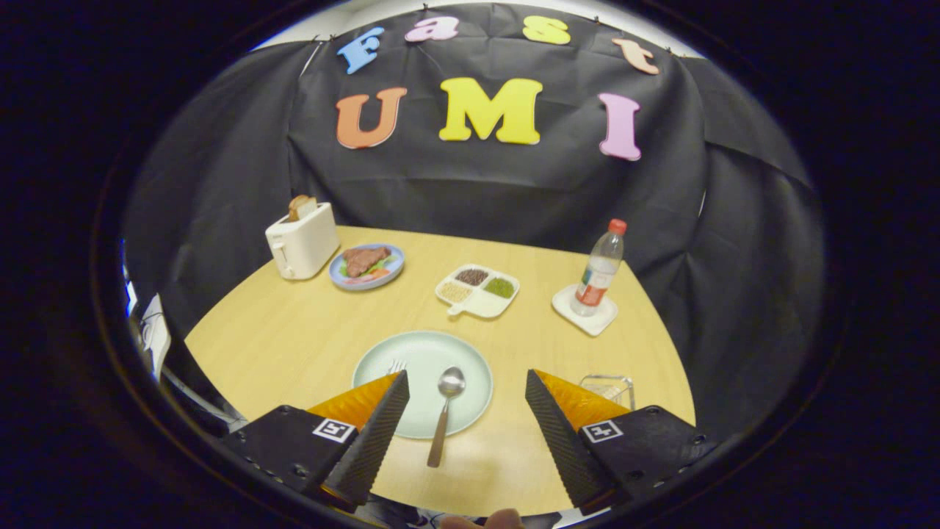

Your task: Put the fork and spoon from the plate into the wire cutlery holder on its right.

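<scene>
Gripper [464, 395] hovers wide open and empty over the plate [470, 360]; the spoon [445, 411] lies between its fingers, handle toward six o'clock, wire cutlery holder [608, 385] at three o'clock.

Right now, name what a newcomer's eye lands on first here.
The pale green plate just ahead of the open gripper, with the spoon lying between the fingers and the fork peeking past one finger. Beyond it stand a toaster and a water bottle.
</scene>
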The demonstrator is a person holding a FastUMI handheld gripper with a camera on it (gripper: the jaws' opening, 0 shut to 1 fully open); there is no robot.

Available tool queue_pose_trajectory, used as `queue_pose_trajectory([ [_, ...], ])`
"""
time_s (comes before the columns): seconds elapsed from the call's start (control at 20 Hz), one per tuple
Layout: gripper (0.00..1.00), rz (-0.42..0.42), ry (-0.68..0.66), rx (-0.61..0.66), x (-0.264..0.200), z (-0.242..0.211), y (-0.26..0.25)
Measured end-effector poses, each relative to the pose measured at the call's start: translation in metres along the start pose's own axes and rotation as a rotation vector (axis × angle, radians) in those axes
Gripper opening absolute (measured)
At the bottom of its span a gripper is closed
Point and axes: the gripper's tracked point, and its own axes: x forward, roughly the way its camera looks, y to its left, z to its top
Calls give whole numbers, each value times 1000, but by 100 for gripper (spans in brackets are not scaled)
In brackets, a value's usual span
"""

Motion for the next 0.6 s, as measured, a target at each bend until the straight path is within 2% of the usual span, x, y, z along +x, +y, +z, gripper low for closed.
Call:
queue_pose_trajectory([
  [0.1, 96, 43, 99, 43, 10, -24, 9],
  [0.25, 96, 47, 218, 84, 24, -52, 7],
  [0.6, 95, 37, 341, 106, 37, -87, 8],
])
